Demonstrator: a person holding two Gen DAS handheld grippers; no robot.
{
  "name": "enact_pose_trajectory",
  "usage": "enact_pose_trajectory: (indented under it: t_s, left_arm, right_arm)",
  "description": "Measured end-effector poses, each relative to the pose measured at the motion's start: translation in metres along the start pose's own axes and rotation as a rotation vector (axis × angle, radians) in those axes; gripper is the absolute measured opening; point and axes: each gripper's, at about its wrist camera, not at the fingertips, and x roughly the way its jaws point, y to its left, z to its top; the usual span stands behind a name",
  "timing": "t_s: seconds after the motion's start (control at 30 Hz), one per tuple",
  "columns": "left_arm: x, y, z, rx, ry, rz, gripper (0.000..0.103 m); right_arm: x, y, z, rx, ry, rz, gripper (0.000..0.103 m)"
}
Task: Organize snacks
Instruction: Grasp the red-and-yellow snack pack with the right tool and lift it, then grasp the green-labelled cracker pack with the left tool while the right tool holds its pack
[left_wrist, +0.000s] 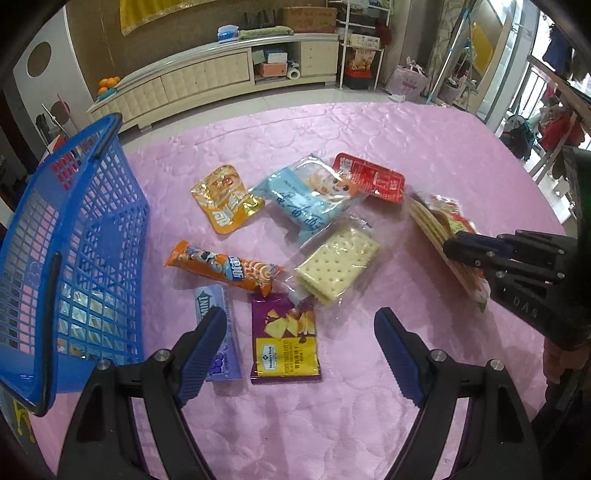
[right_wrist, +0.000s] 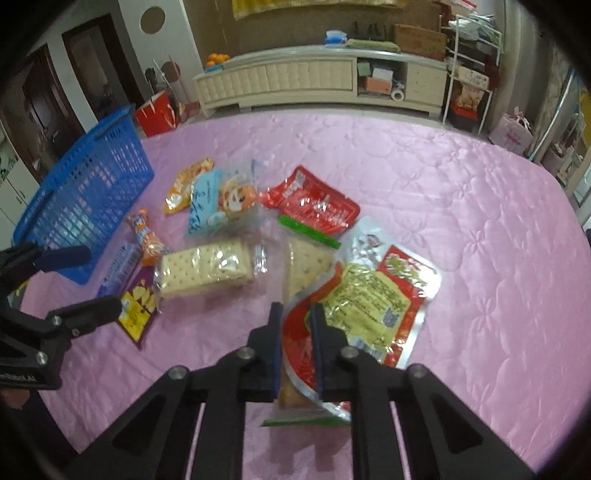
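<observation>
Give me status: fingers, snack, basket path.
Right gripper shut on red-and-yellow snack packet, cracker pack pinched along with it. Left gripper open, empty, over chips packet. Blue basket left; loose snacks lie between.

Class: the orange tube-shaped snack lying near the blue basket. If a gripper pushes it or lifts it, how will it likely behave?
The orange tube snack looks rounded, so a sideways push would probably roll it. Its glossy wrapper may slip between pads. It seems small and puffy, so likely light, and a hard squeeze might crush the contents.

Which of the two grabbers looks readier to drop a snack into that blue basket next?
Right. The right gripper is shut on the red-and-yellow packet; the left gripper hangs open and empty beside the blue basket.
</observation>
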Motion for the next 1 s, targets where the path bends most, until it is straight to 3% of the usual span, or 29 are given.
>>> enact_pose_trajectory:
  t_s: [0.13,0.43,0.73,1.0]
  left_arm:
    - [-0.010,0.004,-0.004,0.006,-0.020,0.000,0.080]
    - [-0.028,0.033,-0.020,-0.031,-0.027,0.010,0.080]
    - [-0.056,0.037,-0.024,-0.036,-0.087,-0.025,0.080]
    - [-0.078,0.036,-0.034,-0.028,-0.126,-0.069,0.080]
  right_arm:
    - [-0.011,0.001,-0.001,0.019,-0.031,0.042,0.009]
    - [-0.028,0.020,-0.002,0.012,-0.072,0.049,0.005]
    - [-0.056,0.037,-0.002,0.028,-0.108,0.099,0.002]
    - [-0.076,0.061,0.005,-0.011,-0.125,0.058,0.002]
